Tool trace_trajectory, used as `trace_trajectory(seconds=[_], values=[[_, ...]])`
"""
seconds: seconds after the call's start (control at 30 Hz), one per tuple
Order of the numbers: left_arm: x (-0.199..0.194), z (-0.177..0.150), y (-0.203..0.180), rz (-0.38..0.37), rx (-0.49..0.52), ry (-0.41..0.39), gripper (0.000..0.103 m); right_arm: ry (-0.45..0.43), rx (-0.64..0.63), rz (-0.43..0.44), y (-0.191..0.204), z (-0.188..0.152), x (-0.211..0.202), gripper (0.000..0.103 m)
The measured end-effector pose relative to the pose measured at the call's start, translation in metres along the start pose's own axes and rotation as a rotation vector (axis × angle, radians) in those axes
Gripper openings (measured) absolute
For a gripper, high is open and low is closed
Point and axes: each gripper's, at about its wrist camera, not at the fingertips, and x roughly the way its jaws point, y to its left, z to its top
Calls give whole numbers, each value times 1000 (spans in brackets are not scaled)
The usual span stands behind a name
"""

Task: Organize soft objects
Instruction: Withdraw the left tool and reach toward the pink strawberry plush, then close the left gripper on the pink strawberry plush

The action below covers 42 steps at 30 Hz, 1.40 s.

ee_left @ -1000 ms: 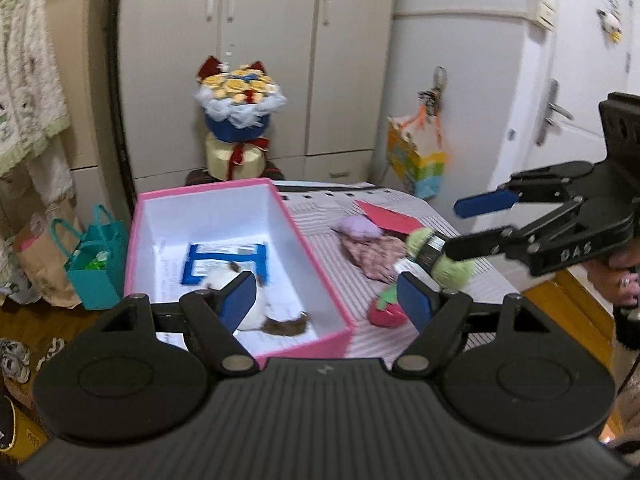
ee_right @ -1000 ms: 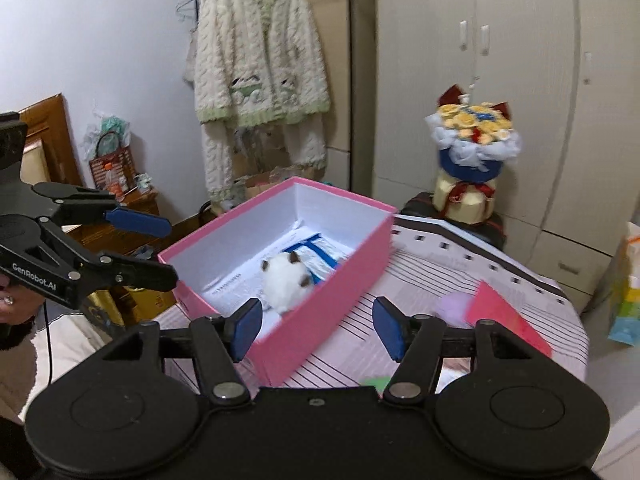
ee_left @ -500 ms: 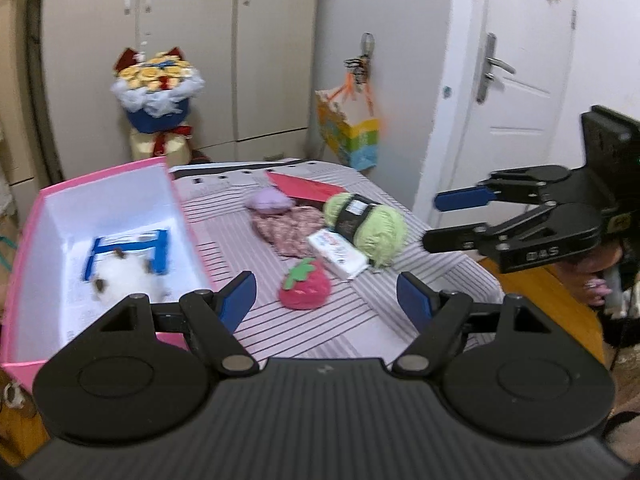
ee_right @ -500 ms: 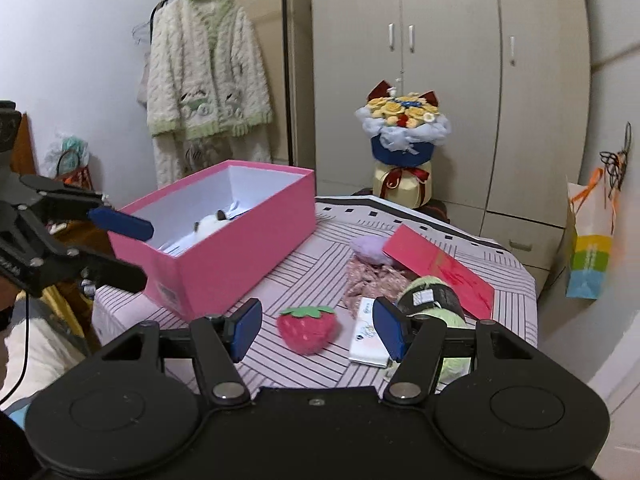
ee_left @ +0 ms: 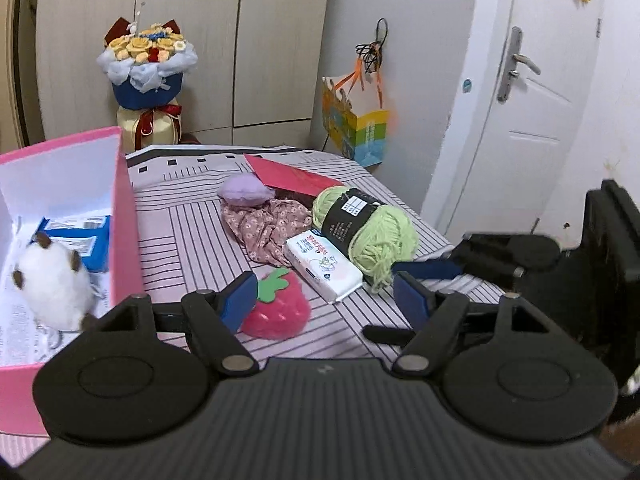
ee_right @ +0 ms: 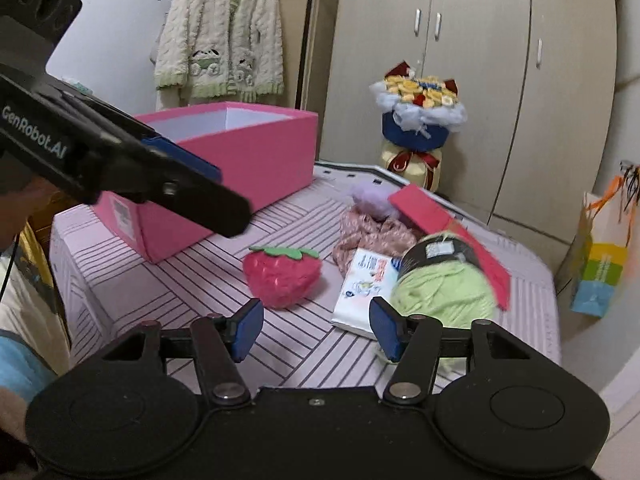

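left wrist view first: my left gripper (ee_left: 324, 294) has its jaws spread with nothing between them, though they've just been closing a little. right below it sits the fuzzy pink strawberry plush (ee_left: 280, 308) on the striped tablecloth (ee_left: 192, 232). beside the plush is a white tissue pack (ee_left: 324, 260), then a light green yarn skein (ee_left: 368, 228), a floral pink cloth (ee_left: 268, 228) and a small lilac plush (ee_left: 244, 190). the open pink cardboard box (ee_left: 128, 216) sits at the left with a white fluffy toy (ee_left: 52, 284) already inside (so that's the sorting bin, i figure).

right wrist view: my right gripper (ee_right: 316, 330) is also spread and empty, jaws just easing inward too. it's lined up between strawberry and tissue pack, so each hand probably takes its nearest soft thing.
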Motion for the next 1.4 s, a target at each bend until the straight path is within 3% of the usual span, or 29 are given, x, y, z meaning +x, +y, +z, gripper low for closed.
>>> trace_trajectory(seconds=[0.2, 0.4, 0.67, 1.23, 1.27, 1.3, 1.4], values=[[36, -4, 1, 76, -17, 0, 73, 29, 78, -50, -10, -4, 33, 57], [60, -14, 4, 163, -10, -6, 71, 35, 133, -86, -15, -3, 41, 56], [71, -24, 13, 176, -62, 7, 68, 76, 140, -152, -8, -3, 44, 56], [84, -32, 26, 202, -181, -13, 68, 94, 169, -179, -15, 7, 73, 56], [85, -33, 26, 199, -185, -13, 67, 93, 167, -177, -15, 7, 73, 55], [85, -33, 27, 193, -194, -7, 67, 91, 164, -173, -15, 7, 73, 47], [87, -35, 28, 168, -219, 10, 57, 80, 159, -180, -11, 5, 69, 46]])
